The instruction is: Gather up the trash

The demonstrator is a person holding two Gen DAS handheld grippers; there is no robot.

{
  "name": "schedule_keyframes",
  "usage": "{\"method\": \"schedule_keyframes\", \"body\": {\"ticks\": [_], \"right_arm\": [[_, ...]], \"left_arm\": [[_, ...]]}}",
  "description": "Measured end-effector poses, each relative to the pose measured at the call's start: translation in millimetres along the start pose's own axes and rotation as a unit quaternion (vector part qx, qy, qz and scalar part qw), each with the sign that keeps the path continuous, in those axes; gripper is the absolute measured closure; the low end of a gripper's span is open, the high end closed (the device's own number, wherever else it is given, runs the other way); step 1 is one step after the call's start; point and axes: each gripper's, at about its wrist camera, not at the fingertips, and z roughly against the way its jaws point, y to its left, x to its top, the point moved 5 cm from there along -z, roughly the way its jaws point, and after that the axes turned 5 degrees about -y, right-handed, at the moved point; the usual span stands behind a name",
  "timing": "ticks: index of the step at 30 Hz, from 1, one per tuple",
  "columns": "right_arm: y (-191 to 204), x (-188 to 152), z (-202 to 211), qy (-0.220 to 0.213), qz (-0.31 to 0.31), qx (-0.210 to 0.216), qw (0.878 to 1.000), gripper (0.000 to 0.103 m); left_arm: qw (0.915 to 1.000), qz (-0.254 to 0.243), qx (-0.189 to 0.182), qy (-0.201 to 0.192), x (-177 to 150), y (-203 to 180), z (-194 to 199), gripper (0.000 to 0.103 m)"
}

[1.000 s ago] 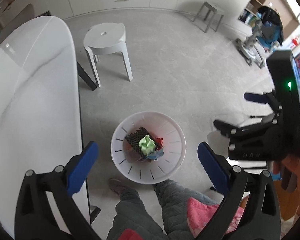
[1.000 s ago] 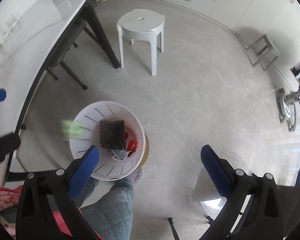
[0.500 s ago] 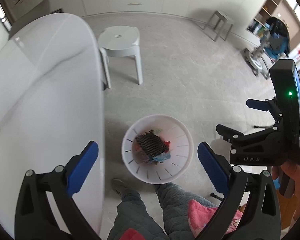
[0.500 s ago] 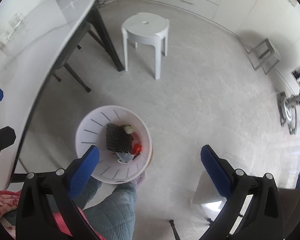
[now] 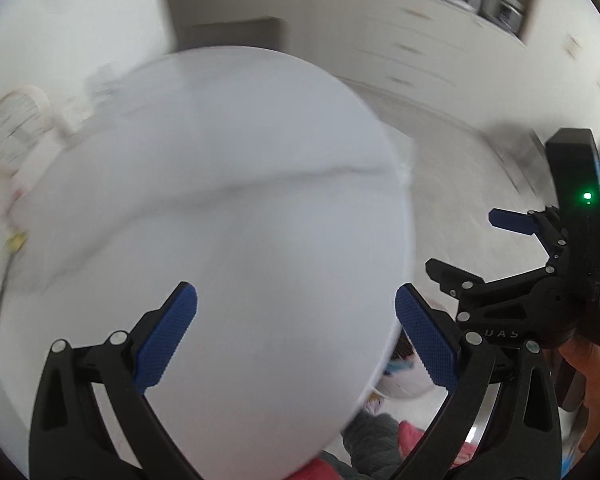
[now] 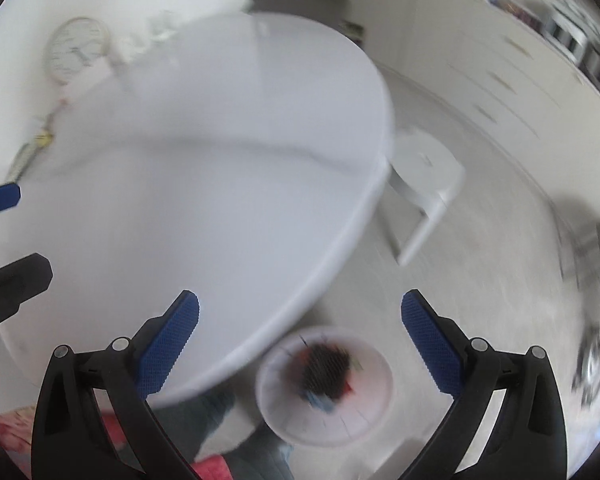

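Both views are motion-blurred. A white trash bin [image 6: 374, 420] stands on the floor by the table's edge, with a black mesh piece [image 6: 326, 368] and coloured scraps inside. In the left wrist view only its rim [image 5: 410, 386] shows past the table. My left gripper [image 5: 296, 338] is open and empty above the white marble table [image 5: 220, 220]. My right gripper [image 6: 300, 344] is open and empty, over the table edge and the bin. It also shows in the left wrist view [image 5: 472, 244].
A white stool [image 6: 428, 184] stands on the floor beside the table [image 6: 204, 184]. A round white clock [image 6: 76, 56] and small blurred items lie at the table's far left. White cabinets line the back wall. The person's legs [image 6: 252, 452] are below.
Both grippers have swung up and left from over the bin to face the tabletop. The green piece that dropped into the bin a second ago is no longer seen.
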Motion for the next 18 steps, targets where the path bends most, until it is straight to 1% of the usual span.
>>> {"method": "schedule_keyframes", "body": {"ticks": [2, 3, 4, 6, 10, 13, 15, 18], "right_arm": [[28, 28, 4, -0.016, 0.022, 0.021, 0.999, 0.003], [38, 39, 7, -0.023, 0.03, 0.027, 0.999, 0.003], [50, 52, 10, -0.032, 0.04, 0.036, 0.998, 0.003], [79, 76, 18, -0.052, 0.062, 0.054, 0.995, 0.003], [118, 110, 34, -0.082, 0.092, 0.081, 0.989, 0.003], [138, 129, 42, -0.095, 0.109, 0.092, 0.985, 0.003], [150, 140, 49, -0.104, 0.117, 0.102, 0.982, 0.003], [160, 148, 59, -0.118, 0.124, 0.105, 0.98, 0.003]], "left_arm": [[0.9987, 0.036, 0.032, -0.017, 5, 37, 18, 0.008], [0.9978, 0.047, 0.042, -0.022, 6, 48, 24, 0.008], [0.9954, 0.065, 0.062, -0.031, 8, 68, 34, 0.008], [0.9909, 0.09, 0.092, -0.04, 10, 96, 49, 0.008], [0.9805, 0.129, 0.132, -0.066, 10, 135, 79, 0.008], [0.9742, 0.15, 0.147, -0.083, 9, 154, 96, 0.008], [0.9716, 0.155, 0.154, -0.09, 9, 158, 103, 0.008], [0.968, 0.164, 0.16, -0.102, 14, 166, 116, 0.008]]}}
